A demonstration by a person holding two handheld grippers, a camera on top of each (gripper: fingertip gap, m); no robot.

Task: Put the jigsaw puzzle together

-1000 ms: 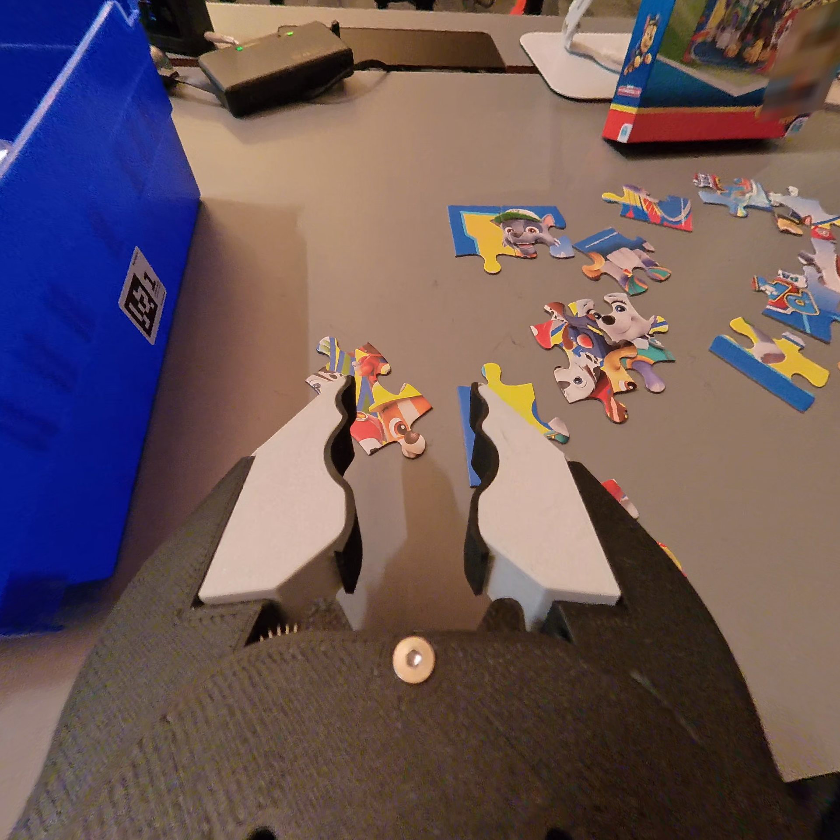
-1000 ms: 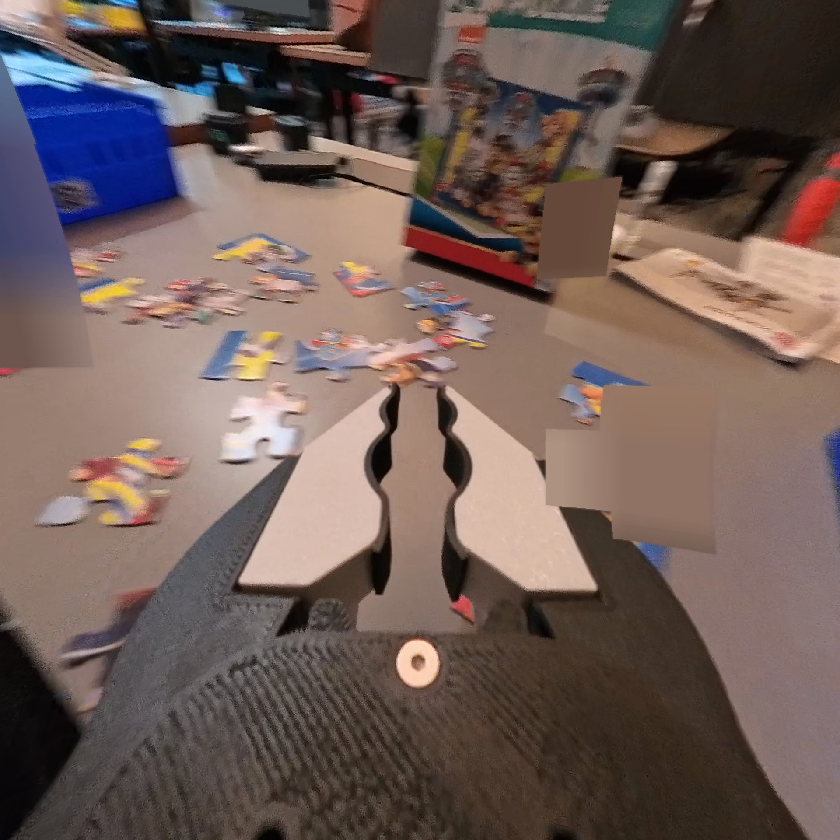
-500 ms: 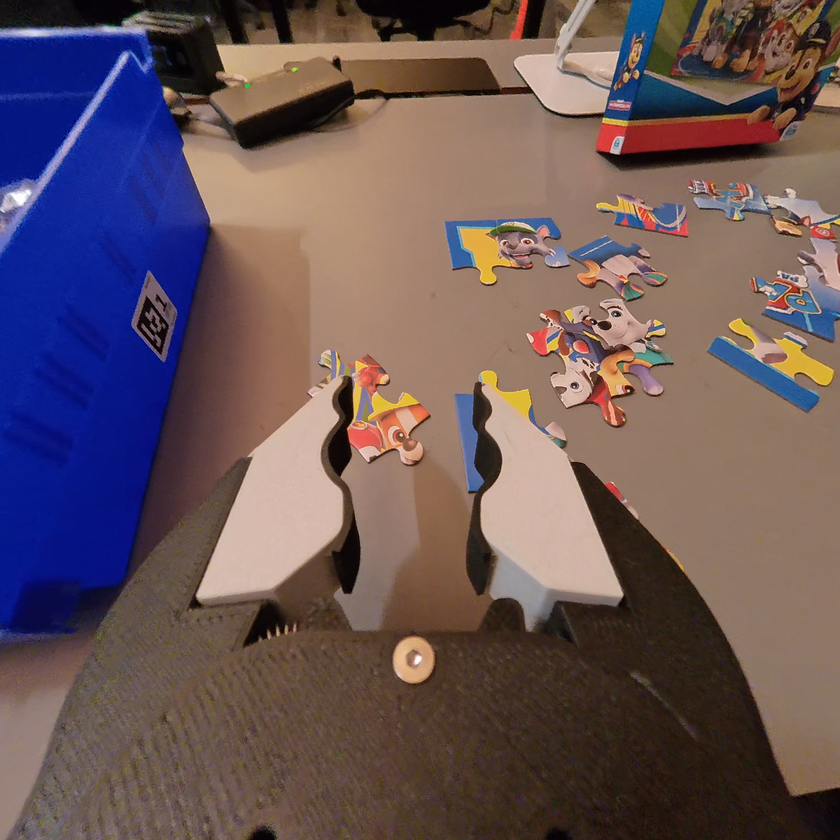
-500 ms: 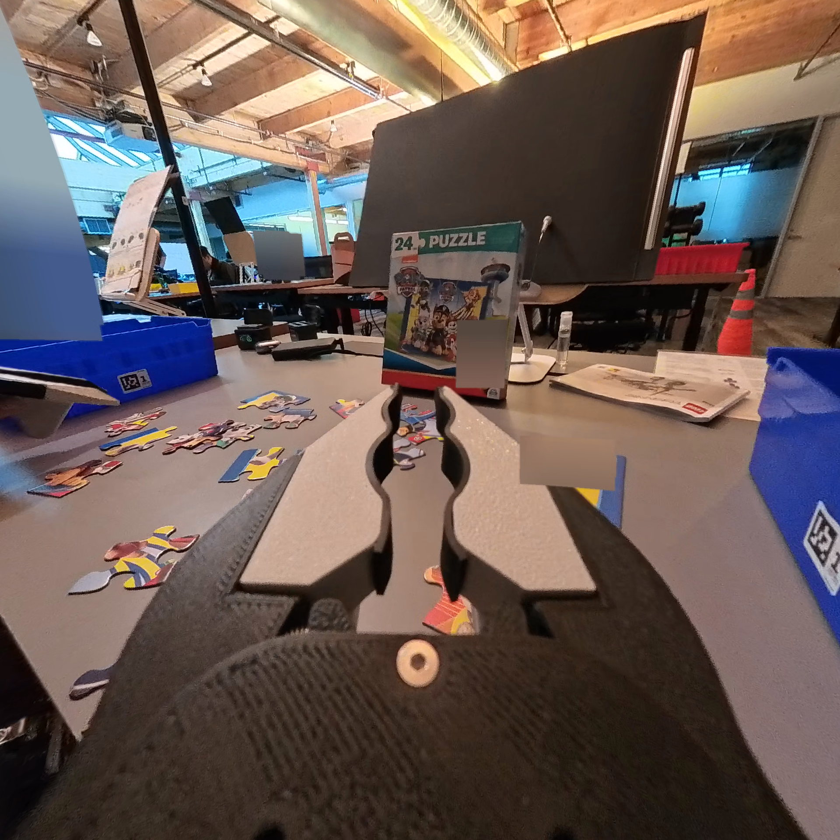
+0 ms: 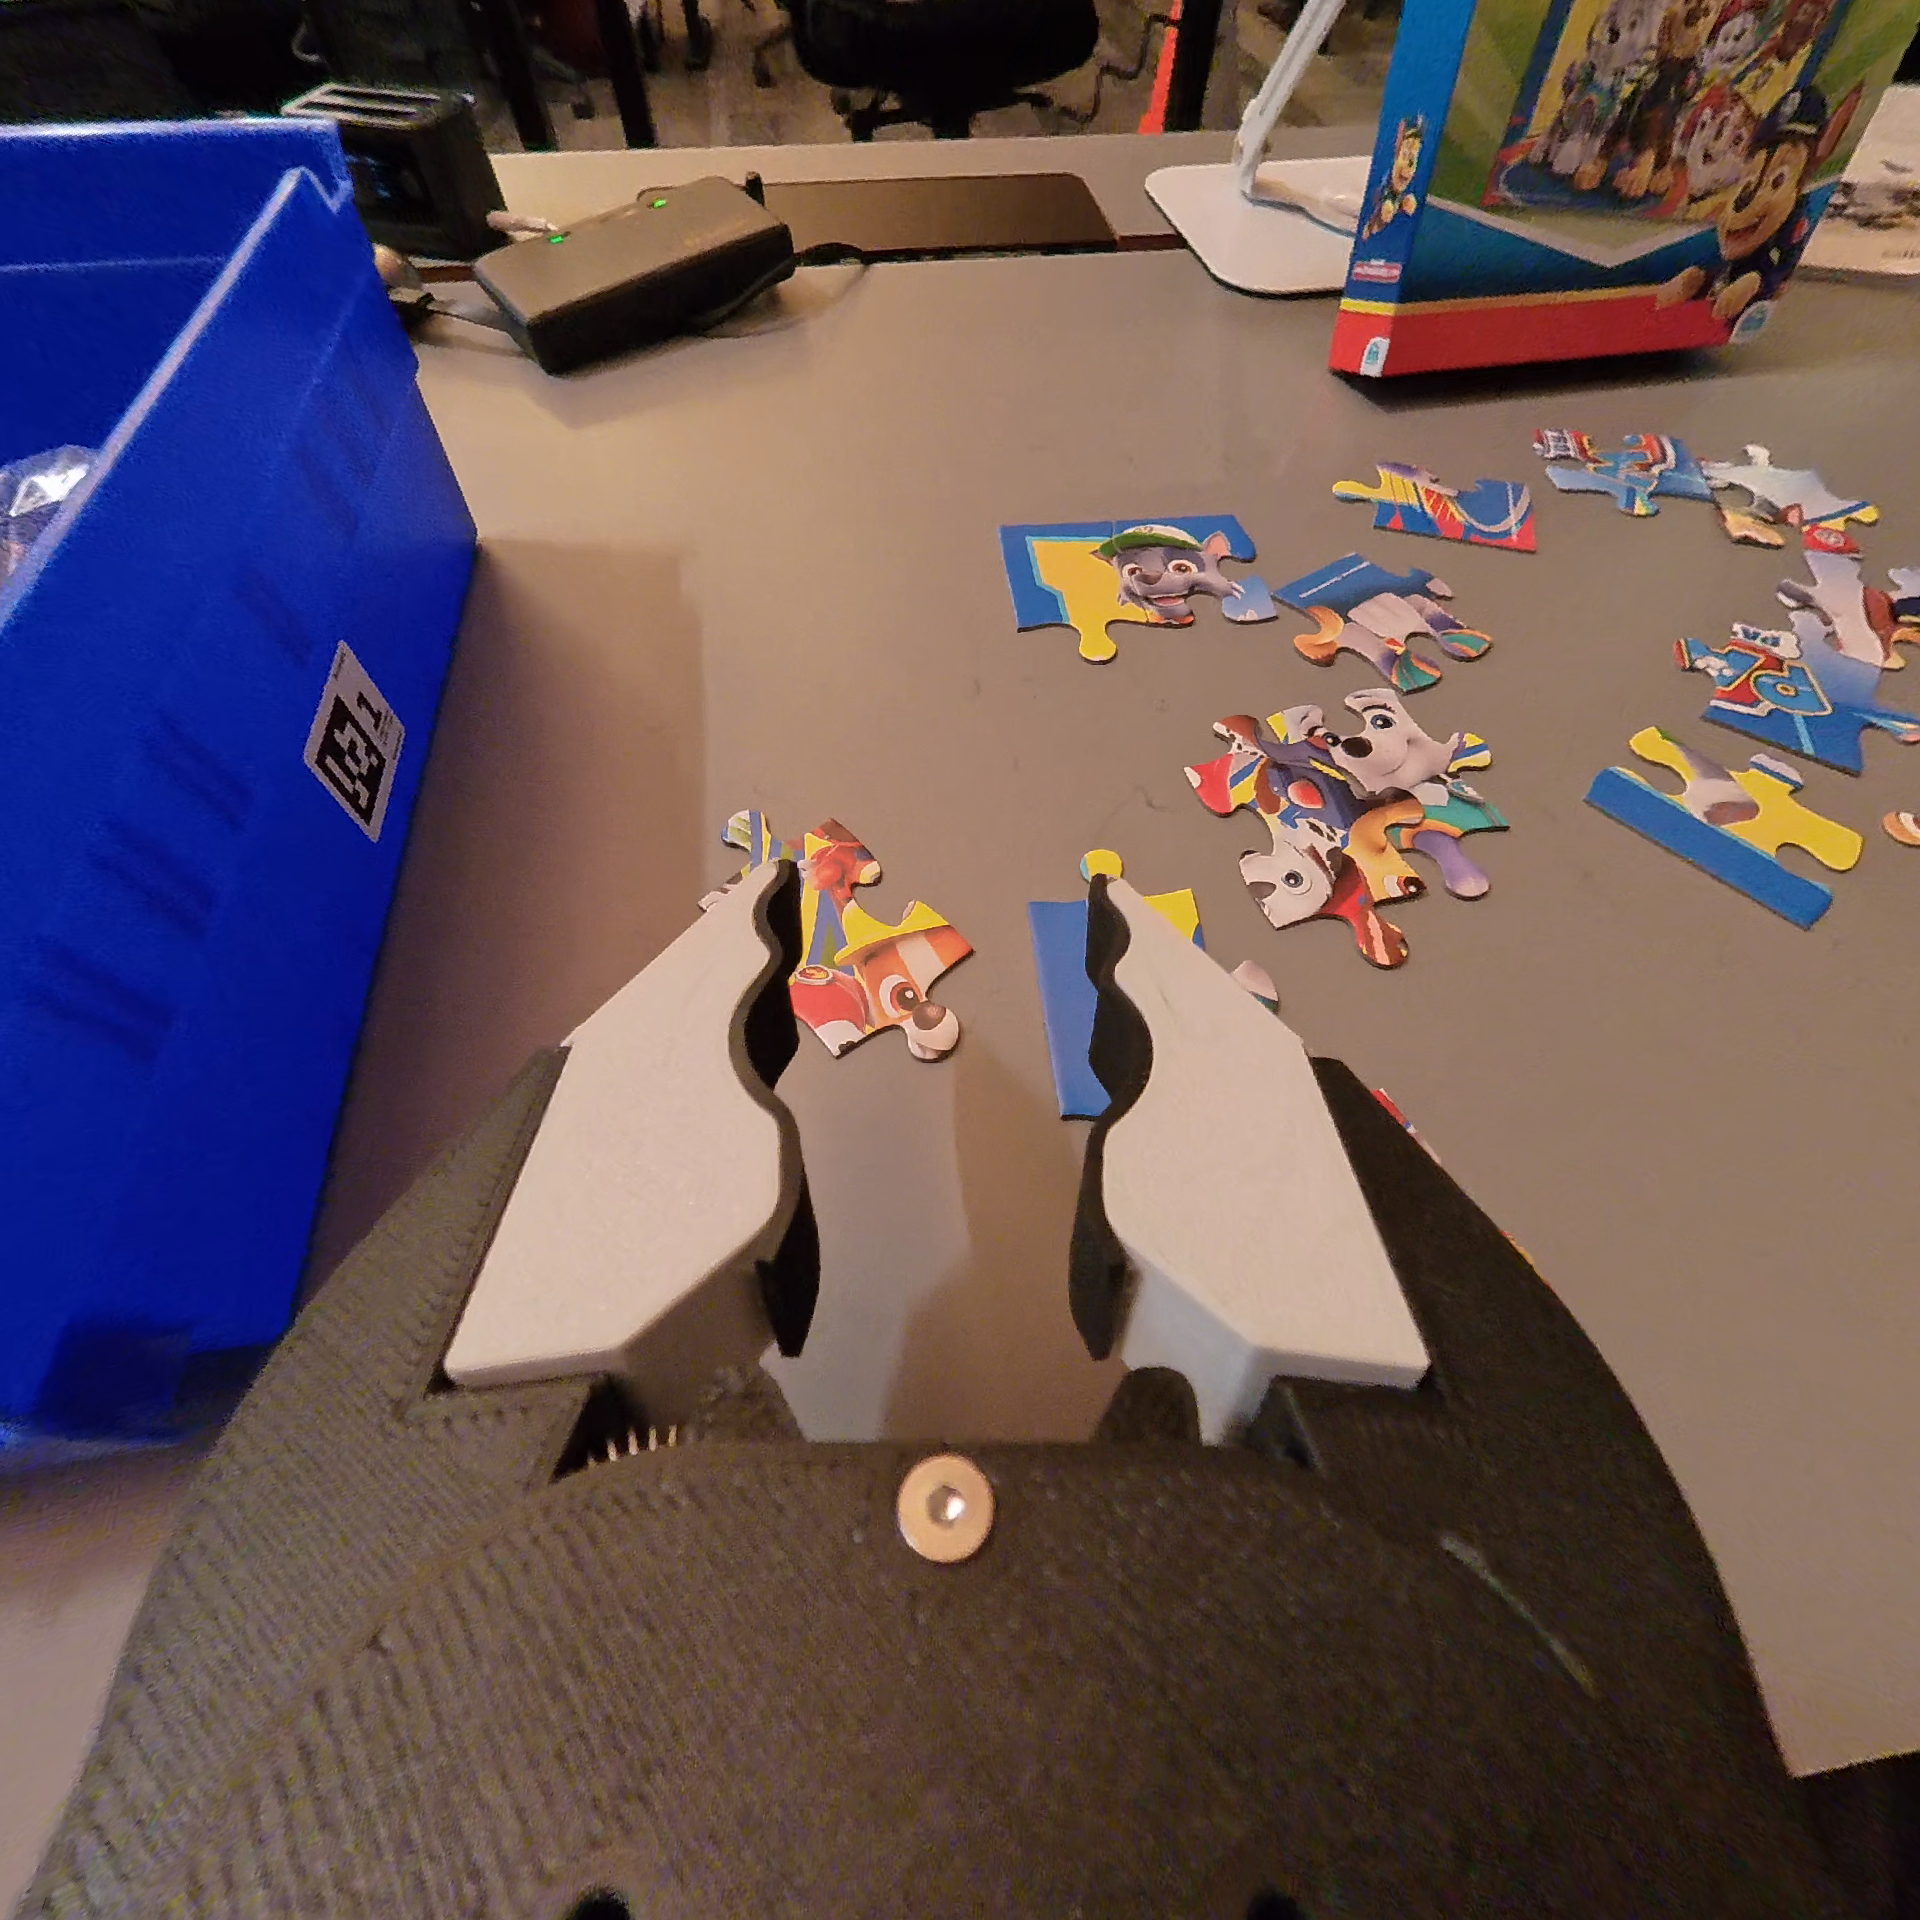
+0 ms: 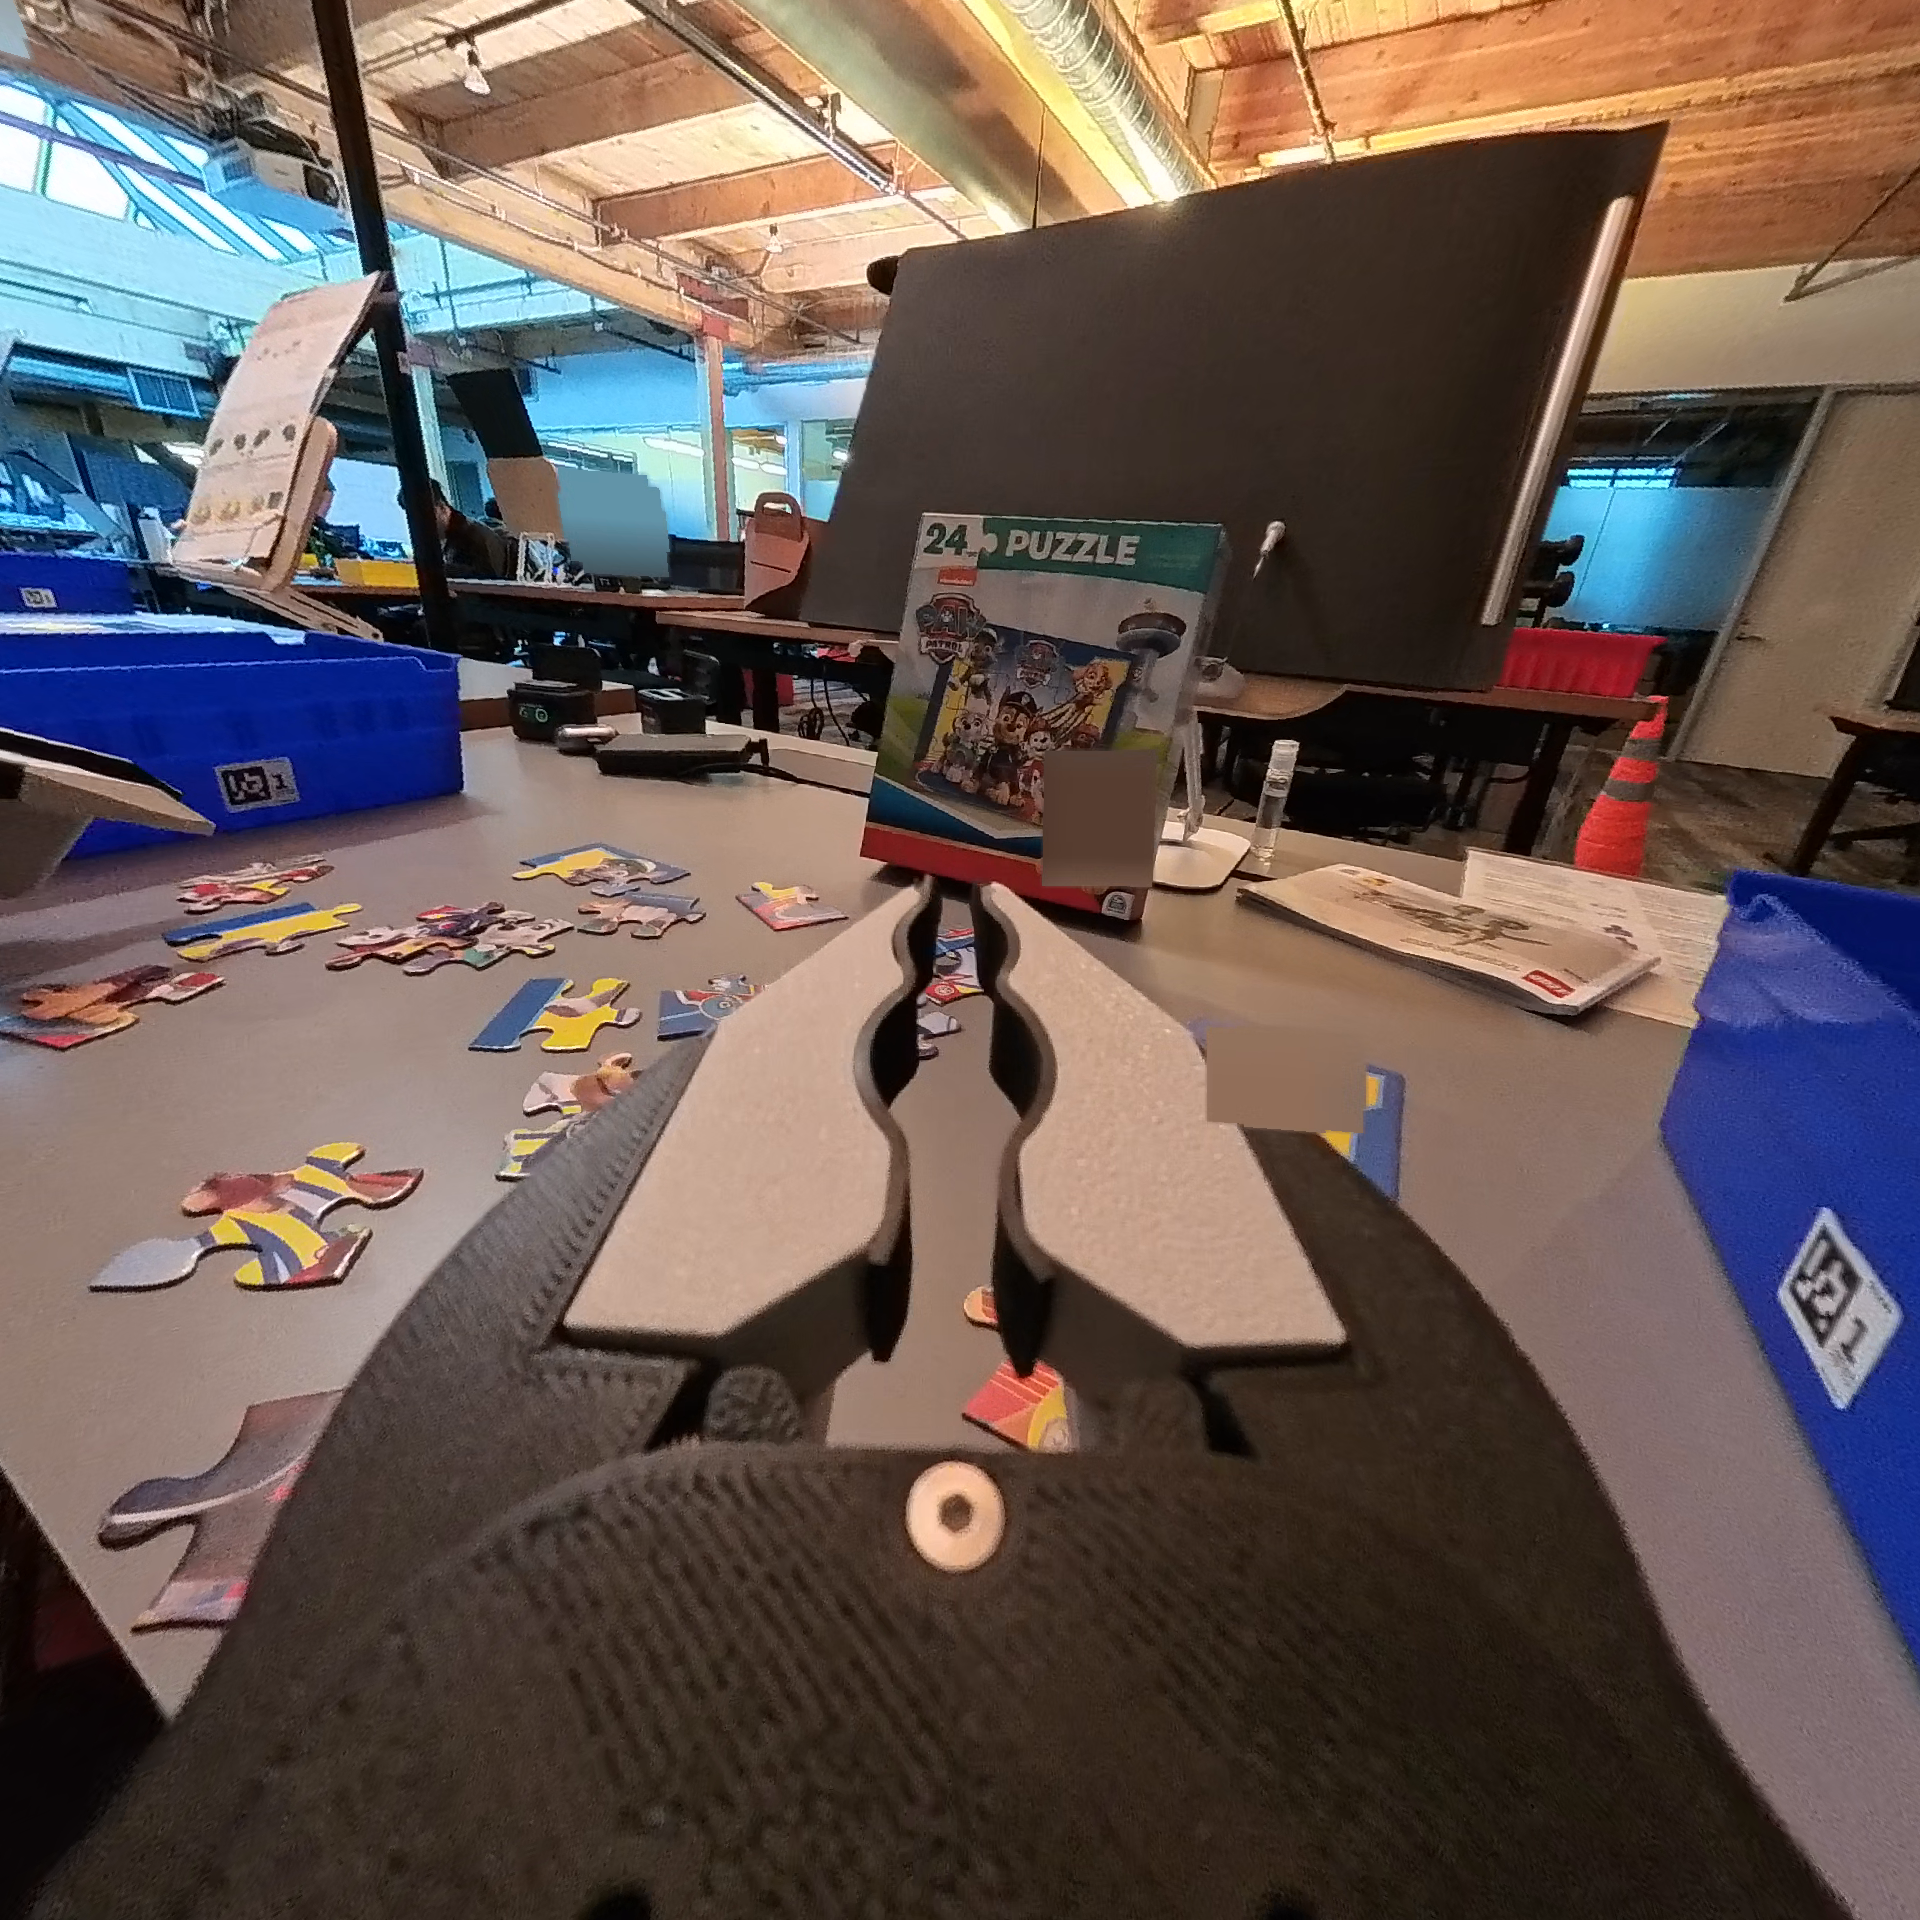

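Note:
My left gripper (image 5: 937, 878) is open and empty, low over the grey table (image 5: 831, 623). Its left finger lies over an orange-pup puzzle piece (image 5: 883, 966). Its right finger lies over a blue and yellow piece (image 5: 1055, 997). Neither piece is gripped. My right gripper (image 6: 953, 885) is raised and points level at the upright puzzle box (image 6: 1039, 717). Its fingers are almost together, with only a thin slit and nothing between them. A red and yellow piece (image 6: 1023, 1403) lies on the table beneath it. One finger of the left gripper (image 6: 94, 800) shows at the far left.
Several loose pieces (image 5: 1340, 821) are scattered across the table. A blue bin (image 5: 187, 727) stands close on the left, another blue bin (image 6: 1818, 1195) on the right. A black power brick (image 5: 634, 265), a white stand base (image 5: 1268, 229) and a booklet (image 6: 1455, 935) lie at the back. About 45 centimetres separates my left fingertips from my right.
My right gripper tilted up from the table to a level view and its fingers came nearly together on nothing. My left gripper drew back slightly and stayed open.

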